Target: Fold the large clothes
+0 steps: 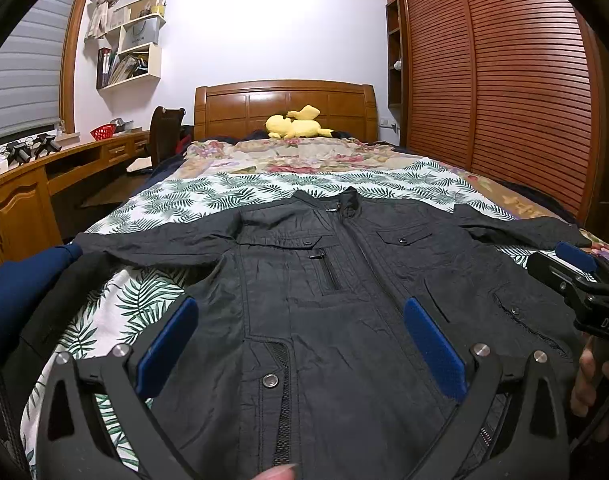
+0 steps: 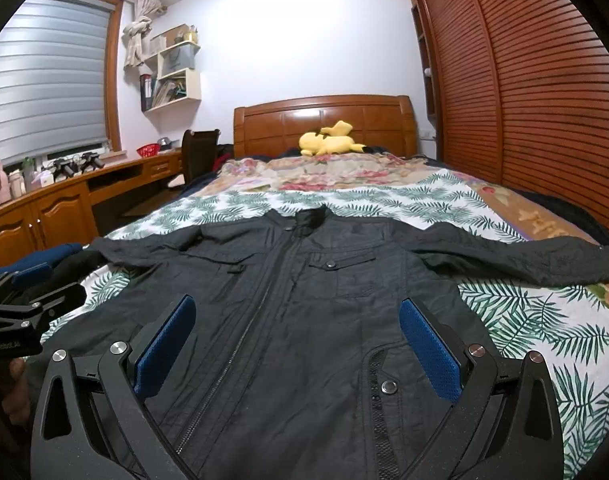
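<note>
Black jacket [image 1: 344, 280] lies front-up and zipped on the bed [image 1: 264, 188], collar toward the headboard [image 1: 284, 108], both sleeves spread sideways, hem nearest the cameras. No fold begun, by the look of it.

Left gripper [image 1: 300, 344] hangs over the jacket's lower front, jaws spread wide, nothing between them. Right gripper [image 2: 296, 344] likewise: wide apart, empty, above the hem on the other side of the zip.

Risks, as judged:
- Fabric looks thin and slick; a pinch may catch the top layer only, so front lifts while back stays put and the fold goes crooked.
- Pads landing on a snap [image 1: 269, 381] or the zip may grip poorly and slip.
- The leaf-print sheet [image 1: 152, 204] under the jacket is loose; a low grab could take sheet with cloth.
- Sleeve on the wardrobe [image 1: 504, 80] side reaches close to the bed's edge; dragging could spill it off.

Around the jacket:
- Dark and blue clothing [image 1: 20, 280] beside the left sleeve end, apparently touching it; it could get in the way of folding that sleeve inward.
- Yellow plush toy [image 1: 296, 124] well beyond the collar, by the headboard. No obstacle.
- Desk [image 1: 64, 168] off the bed, clear of the work.
</note>
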Demonstrator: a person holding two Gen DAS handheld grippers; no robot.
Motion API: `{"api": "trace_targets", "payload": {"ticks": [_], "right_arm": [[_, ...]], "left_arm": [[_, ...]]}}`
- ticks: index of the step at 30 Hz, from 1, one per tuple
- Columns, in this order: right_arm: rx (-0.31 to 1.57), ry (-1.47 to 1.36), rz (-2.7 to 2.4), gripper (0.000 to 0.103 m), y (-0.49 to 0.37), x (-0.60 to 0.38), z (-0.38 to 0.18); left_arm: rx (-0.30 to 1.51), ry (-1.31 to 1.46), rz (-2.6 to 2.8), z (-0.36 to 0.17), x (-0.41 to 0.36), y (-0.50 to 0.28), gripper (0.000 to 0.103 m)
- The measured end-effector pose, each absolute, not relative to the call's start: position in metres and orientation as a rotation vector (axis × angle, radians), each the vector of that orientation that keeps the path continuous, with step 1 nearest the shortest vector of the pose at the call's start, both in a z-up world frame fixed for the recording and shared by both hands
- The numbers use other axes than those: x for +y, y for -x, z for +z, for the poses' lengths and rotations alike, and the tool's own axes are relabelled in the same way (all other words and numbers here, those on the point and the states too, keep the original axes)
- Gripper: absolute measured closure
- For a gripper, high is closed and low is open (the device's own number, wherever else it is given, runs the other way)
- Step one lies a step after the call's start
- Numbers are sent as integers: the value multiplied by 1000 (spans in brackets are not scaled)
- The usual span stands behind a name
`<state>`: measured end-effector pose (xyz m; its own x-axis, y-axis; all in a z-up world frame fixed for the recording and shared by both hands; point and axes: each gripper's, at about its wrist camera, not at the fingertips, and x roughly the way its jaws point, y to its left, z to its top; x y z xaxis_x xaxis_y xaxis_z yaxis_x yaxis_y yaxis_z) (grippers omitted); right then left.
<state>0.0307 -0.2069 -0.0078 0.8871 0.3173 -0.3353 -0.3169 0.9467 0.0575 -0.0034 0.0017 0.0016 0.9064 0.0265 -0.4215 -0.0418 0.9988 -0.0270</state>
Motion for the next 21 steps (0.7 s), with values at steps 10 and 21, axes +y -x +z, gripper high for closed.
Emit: {"api": "trace_targets", "payload": {"ticks": [10, 21], "right_arm": [[348, -3, 331, 0, -31, -209, -9], [348, -5, 330, 0, -31, -209, -9]], "left_arm": [[431, 32, 39, 4, 1, 4, 0], [431, 33, 38, 3, 1, 4, 0]]}}
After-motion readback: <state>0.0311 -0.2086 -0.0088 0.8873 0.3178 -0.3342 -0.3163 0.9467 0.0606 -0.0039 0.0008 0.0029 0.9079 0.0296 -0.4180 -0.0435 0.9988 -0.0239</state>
